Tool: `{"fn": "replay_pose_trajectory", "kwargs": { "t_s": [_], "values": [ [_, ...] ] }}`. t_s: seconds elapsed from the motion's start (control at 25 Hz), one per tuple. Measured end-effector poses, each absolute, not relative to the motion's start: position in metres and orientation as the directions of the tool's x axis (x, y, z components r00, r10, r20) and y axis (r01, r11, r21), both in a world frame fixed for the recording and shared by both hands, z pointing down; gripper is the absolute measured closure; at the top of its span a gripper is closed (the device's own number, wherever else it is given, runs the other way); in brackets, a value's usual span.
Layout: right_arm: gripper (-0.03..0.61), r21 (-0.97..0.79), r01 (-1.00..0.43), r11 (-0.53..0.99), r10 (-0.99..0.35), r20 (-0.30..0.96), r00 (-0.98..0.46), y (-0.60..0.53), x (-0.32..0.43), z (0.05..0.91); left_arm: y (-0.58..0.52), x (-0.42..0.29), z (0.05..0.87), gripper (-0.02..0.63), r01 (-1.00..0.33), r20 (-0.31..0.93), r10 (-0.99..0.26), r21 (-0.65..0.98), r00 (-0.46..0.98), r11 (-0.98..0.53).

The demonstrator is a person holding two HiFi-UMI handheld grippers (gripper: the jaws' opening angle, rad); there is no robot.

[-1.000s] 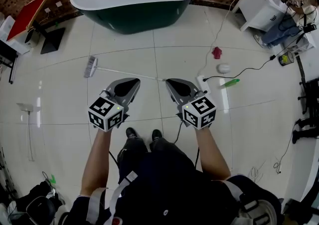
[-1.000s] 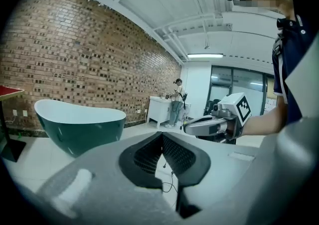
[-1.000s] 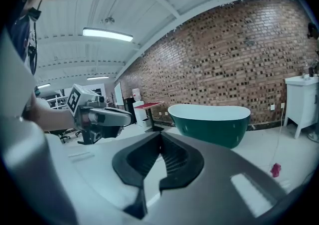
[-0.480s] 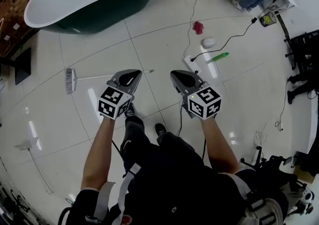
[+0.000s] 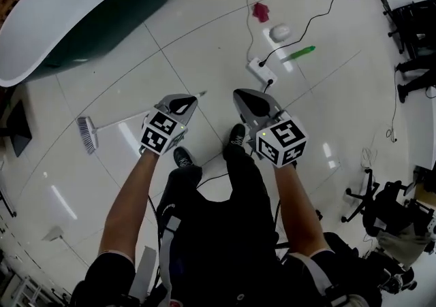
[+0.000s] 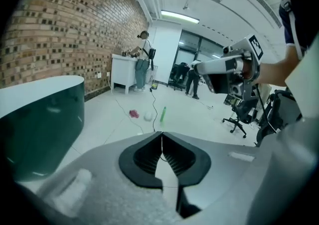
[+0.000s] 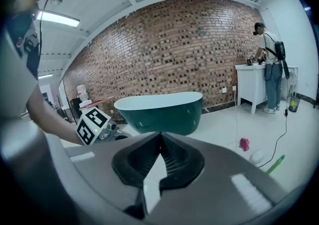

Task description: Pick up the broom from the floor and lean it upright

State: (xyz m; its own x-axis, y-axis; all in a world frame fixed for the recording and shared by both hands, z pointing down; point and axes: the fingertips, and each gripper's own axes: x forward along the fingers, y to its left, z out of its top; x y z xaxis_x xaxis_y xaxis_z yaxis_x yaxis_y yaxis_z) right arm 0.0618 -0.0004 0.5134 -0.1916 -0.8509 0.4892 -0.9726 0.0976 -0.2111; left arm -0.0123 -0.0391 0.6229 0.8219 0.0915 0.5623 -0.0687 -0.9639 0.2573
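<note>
The broom (image 5: 87, 134) lies flat on the white tile floor, its brush head to the left and its thin handle running right, passing under my left gripper (image 5: 185, 99). The handle's tip shows just past that gripper. Whether the gripper touches the handle cannot be told. My left gripper (image 6: 161, 134) is shut with nothing between its tips. My right gripper (image 5: 244, 94) hangs to the right, apart from the broom, over the person's feet. In its own view the right gripper (image 7: 160, 134) is shut and empty too. Neither gripper view shows the broom.
A dark green bathtub (image 5: 82, 20) with a white rim fills the upper left. A power strip (image 5: 259, 71) with cables, a green bottle (image 5: 300, 52), a red cloth (image 5: 261, 11) and a white lump (image 5: 279, 30) lie ahead on the right. An office chair (image 5: 368, 197) stands right.
Both grippers have sunk toward the floor, staying shut. The view has swung: the bathtub slid to the upper left and the broom now lies lower left, its handle under the left gripper.
</note>
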Motion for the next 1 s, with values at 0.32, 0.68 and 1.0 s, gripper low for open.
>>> {"fn": "replay_pose_trajectory", "kwargs": {
  "t_s": [0.32, 0.68, 1.0],
  "values": [
    [0.572, -0.253, -0.967, -0.030, -0.876, 0.472, -0.096, -0.005, 0.130, 0.635, -0.039, 0.059, 0.789, 0.607, -0.019, 0.637, 0.150, 0.250, 0.757, -0.968],
    [0.572, -0.294, -0.936, -0.194, -0.853, 0.522, 0.013, 0.002, 0.162, 0.805, -0.035, 0.080, 0.998, 0.549, 0.054, 0.742, 0.213, 0.233, 0.636, -0.971],
    [0.572, -0.359, -0.870, -0.338, -0.839, 0.534, 0.105, 0.008, 0.181, 0.917, -0.038, 0.076, 1.153, 0.479, 0.127, 0.808, 0.269, 0.238, 0.524, -0.963]
  ]
}}
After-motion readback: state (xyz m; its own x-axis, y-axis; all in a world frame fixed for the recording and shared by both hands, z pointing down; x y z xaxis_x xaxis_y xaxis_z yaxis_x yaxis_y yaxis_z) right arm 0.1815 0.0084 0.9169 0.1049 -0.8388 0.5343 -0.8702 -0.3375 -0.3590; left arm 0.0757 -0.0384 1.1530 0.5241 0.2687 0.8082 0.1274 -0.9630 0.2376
